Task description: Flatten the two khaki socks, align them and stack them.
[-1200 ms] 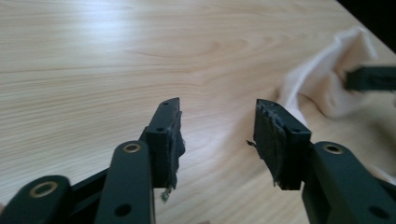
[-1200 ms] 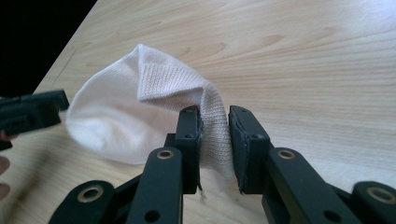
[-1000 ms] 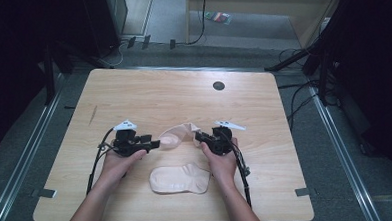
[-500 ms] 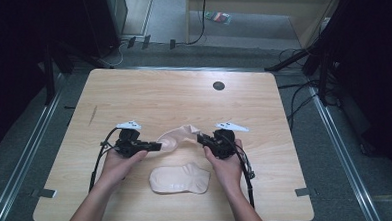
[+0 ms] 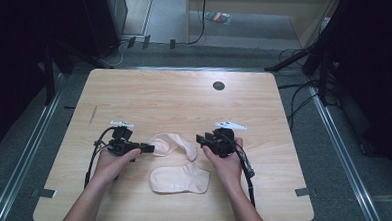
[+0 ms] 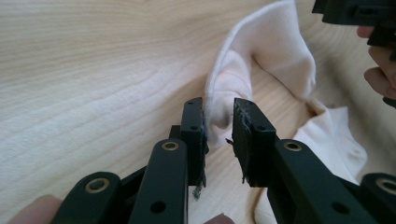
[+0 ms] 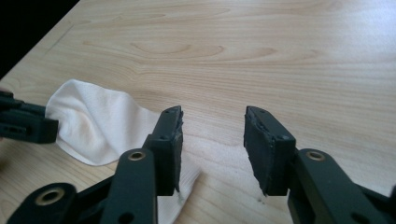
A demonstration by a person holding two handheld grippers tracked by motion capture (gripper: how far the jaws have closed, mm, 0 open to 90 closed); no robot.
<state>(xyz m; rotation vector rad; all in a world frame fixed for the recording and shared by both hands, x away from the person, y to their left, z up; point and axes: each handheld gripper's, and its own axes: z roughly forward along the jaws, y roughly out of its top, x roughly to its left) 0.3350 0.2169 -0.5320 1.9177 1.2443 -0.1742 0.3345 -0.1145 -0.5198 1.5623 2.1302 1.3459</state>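
Socks lie on the wooden counter [image 5: 183, 96], two of them, pale pink, between the person's hands. The farther sock [image 5: 173, 143] is bent in a curve, and one end of it sits between the jaws of the left tool [image 5: 148, 148]. In the left gripper view that tool [image 6: 218, 123] has its jaws close together with a fold of the sock [image 6: 261, 60] pinched between them, the cloth rising from the jaws and arching over to the counter beyond. The nearer sock [image 5: 179, 179] lies flat, closer to the person, just below the first one and touching neither tool as far as the high view shows.

The right tool [image 5: 201, 139] rests at the other end of the bent sock, with the right hand [image 5: 225, 162] behind it. In the right gripper view its jaws stand well apart [image 7: 212, 121], with bare wood between them; the sock [image 7: 100, 121] lies to the left of the left jaw and runs under it, not gripped. The left hand [image 5: 113, 161] holds its tool low over the counter. A small dark round hole [image 5: 218, 85] marks the far part of the counter, well apart from the socks.
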